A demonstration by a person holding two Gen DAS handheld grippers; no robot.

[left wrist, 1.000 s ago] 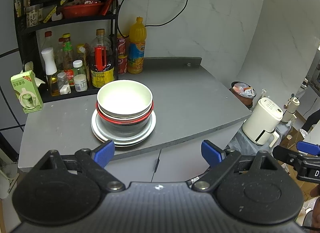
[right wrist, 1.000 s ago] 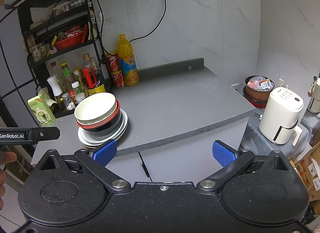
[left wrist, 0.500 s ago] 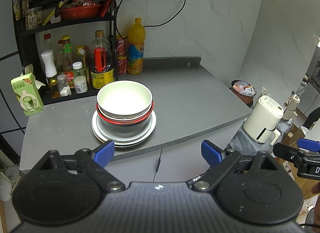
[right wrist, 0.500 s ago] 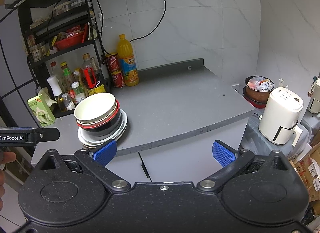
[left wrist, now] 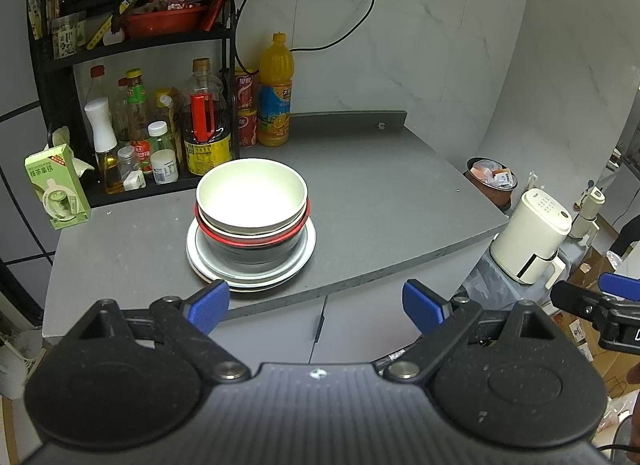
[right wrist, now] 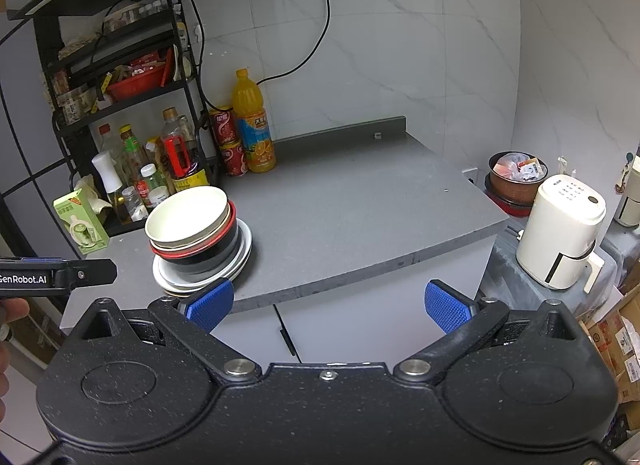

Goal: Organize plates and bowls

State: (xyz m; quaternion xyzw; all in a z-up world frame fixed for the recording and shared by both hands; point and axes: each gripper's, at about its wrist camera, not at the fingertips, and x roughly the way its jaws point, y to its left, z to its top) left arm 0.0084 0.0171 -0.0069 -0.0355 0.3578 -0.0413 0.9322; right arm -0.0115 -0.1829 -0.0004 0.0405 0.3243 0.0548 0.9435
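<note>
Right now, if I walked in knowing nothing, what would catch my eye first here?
Probably the tower of dishes near the front edge of the grey counter: a cream bowl nested in a red-rimmed bowl, on a stack of plates. Behind it stands a bright orange juice bottle by a black rack of sauce bottles. Both the left gripper and right gripper hang open and empty before the counter.
</note>
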